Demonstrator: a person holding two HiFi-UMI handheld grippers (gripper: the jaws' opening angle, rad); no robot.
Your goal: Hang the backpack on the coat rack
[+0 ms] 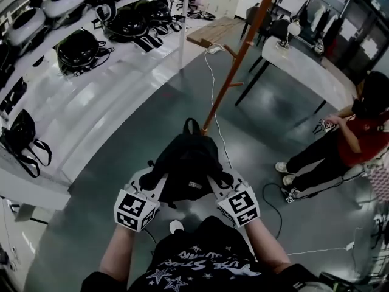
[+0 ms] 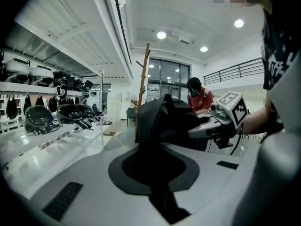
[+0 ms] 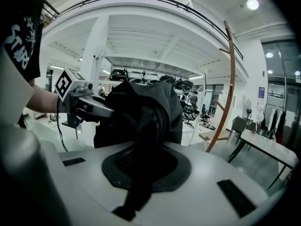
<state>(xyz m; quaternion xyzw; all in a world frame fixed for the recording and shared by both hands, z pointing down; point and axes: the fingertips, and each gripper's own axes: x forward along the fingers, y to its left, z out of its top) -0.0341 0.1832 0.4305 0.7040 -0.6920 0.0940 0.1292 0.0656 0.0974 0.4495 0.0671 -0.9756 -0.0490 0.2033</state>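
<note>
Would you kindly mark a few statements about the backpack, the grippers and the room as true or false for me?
1. The left gripper and the right gripper are both shut on the backpack. True.
2. The backpack already hangs on the coat rack. False: it is held between the grippers, short of the rack, which stands ahead.
3. A person in a red top is at the head view's left. False: that person is at its right, near the white table.
4. White shelves with dark bags run along the left. True.
</note>
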